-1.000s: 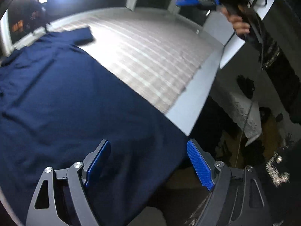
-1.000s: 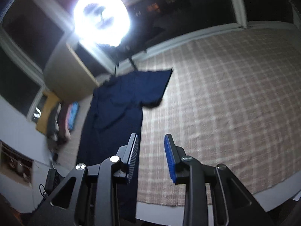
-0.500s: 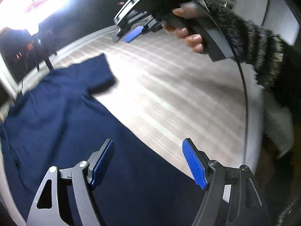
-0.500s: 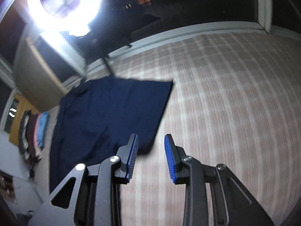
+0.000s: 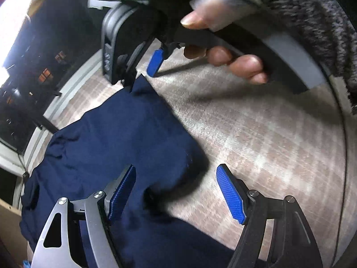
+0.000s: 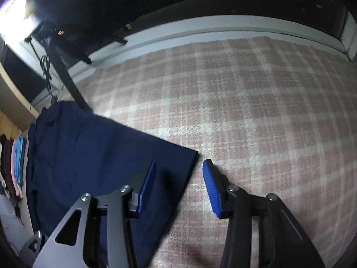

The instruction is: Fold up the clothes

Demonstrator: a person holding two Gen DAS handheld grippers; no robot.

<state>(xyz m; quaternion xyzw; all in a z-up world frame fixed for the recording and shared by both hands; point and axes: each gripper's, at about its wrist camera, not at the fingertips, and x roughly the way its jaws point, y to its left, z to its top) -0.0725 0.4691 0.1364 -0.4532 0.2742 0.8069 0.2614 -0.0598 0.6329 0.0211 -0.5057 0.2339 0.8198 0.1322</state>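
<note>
A dark blue shirt (image 6: pixel 93 156) is seen lying spread on a checked pink and white cloth (image 6: pixel 256 116) that covers the work surface. No fold can be made out in it yet: the body is laid flat, one short sleeve (image 5: pixel 138 120) is stretched out to the side, and its straight hem edge is shown clean and sharp in the right wrist view. The task is therefore judged to be near its start, with the first fold, probably of this sleeve, not yet made and all later folds left to do.

The left gripper (image 5: pixel 176 192) is held spread wide above the spot where the sleeve meets the body; nothing is pinched between its blue pads (image 5: pixel 229 198), and cloth is only seen beneath them. The right gripper (image 6: pixel 177 187) is poised over the outer corner of the sleeve, with the edge of the fabric lying under the gap between its pads. Its jaws have just been opening, and they are seen parted, with no cloth gripped. In the left wrist view the right gripper (image 5: pixel 142 67) is also shown, carried by a hand (image 5: pixel 225 53) in a fuzzy grey sleeve (image 5: pixel 312 22).

The shirt is plain, of soft thin fabric, with a few shallow wrinkles near the shoulder and a rounded bulge at the underarm. A pile of coloured clothes (image 6: pixel 13 163) is glimpsed at the far left.
</note>
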